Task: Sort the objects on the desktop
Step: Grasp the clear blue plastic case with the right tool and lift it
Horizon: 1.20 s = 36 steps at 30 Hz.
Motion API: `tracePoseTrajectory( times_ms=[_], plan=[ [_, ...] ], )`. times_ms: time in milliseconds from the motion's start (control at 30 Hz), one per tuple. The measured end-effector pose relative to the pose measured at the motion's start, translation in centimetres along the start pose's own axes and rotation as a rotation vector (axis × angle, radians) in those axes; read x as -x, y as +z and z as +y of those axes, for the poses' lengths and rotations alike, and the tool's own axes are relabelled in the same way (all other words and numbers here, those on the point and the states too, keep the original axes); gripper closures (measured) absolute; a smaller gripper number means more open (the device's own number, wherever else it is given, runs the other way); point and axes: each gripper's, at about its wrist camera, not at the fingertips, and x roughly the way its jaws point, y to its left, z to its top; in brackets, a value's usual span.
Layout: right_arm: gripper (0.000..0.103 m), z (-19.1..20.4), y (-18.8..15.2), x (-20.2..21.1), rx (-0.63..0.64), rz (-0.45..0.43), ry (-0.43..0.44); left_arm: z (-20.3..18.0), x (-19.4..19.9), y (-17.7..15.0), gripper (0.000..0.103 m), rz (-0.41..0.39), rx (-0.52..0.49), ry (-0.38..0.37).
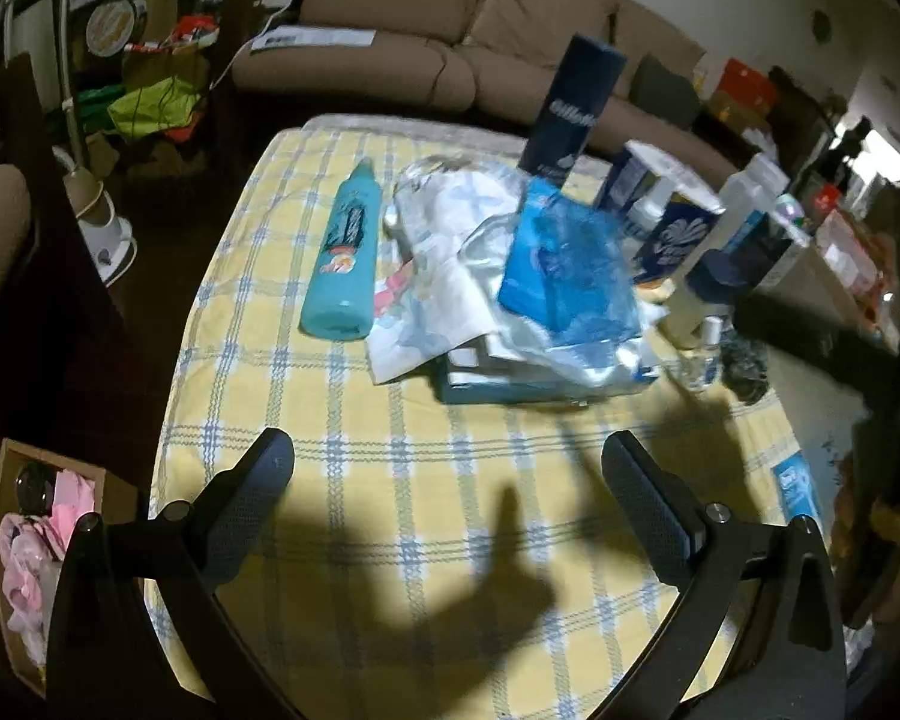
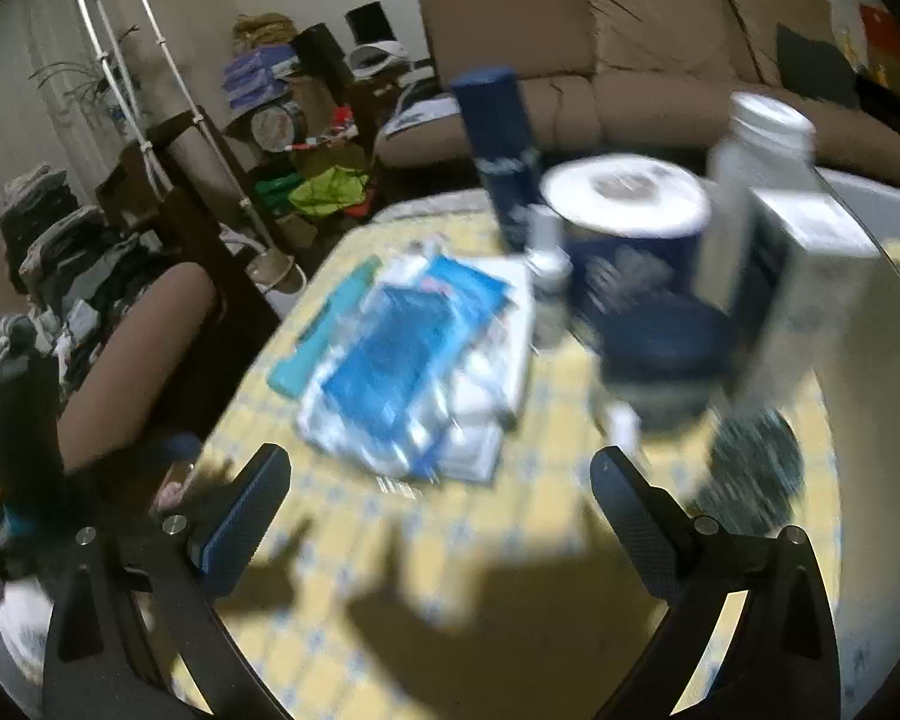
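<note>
Left wrist view: nearest the lens, the left gripper (image 1: 447, 474) hangs over the yellow plaid tablecloth (image 1: 390, 420), fingers spread wide with nothing between them, their shadow falling at 6 o'clock. Toward 12 o'clock lies a heap of plastic packets (image 1: 510, 276), a blue pouch (image 1: 570, 270) on top. Touching the heap at 9 o'clock, a teal bottle (image 1: 345, 252) lies on its side. A dark Gillette can (image 1: 573, 114) stands upright behind the heap at 12 o'clock. At 2 o'clock stand a wrapped paper roll (image 1: 678, 234) and a clear bottle (image 1: 744, 204). A cardboard box of pink items (image 1: 36, 534) sits off the table at 8 o'clock.

Right wrist view, blurred: the right gripper (image 2: 441, 474) is also spread wide and empty above the cloth. The packets lie at 11 o'clock, the teal bottle beside them at 10, the roll and can at 12 to 1, and a white carton (image 2: 810, 276) at 2.
</note>
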Motion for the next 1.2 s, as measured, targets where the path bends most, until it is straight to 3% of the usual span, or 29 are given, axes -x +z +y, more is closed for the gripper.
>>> tracePoseTrajectory(
  times_ms=[133, 300, 333, 433, 500, 833, 1067, 1200],
  plan=[
    [0.001, 2.2, 2.0, -3.9, 0.004, 0.014, -0.012, 0.4, -0.2, 0.1, 0.0, 0.005, 0.018, -0.005],
    [0.002, 3.2, 2.7, -7.9, 0.032, 0.055, -0.096, 0.5, -0.5, 0.0, 0.0, 0.012, 0.024, -0.003],
    [0.008, 3.2, 2.6, -8.4, 0.036, 0.067, -0.096, 0.6, -0.6, 0.0, 0.0, 0.015, 0.025, -0.003],
    [0.051, 2.7, 2.3, -8.9, 0.053, 0.097, -0.113, 0.5, -0.6, 0.0, 0.0, 0.015, 0.025, -0.008],
    [0.064, 1.8, 2.1, -7.9, 0.033, 0.081, -0.096, 0.4, -0.4, 0.0, 0.0, 0.007, 0.023, -0.011],
    [0.064, -2.4, -2.4, 0.9, -0.05, 0.082, 0.007, -2.4, 0.9, 1.0, 0.0, -0.044, -0.054, -0.04],
    [0.064, -4.3, -6.8, 4.1, -0.106, 0.123, 0.038, -7.1, 0.3, 0.3, 0.0, -0.009, -0.184, -0.074],
    [0.064, -4.7, -8.3, 4.8, -0.129, 0.129, 0.041, -9.2, -0.6, 1.3, 0.0, 0.001, -0.166, -0.098]
  ],
)
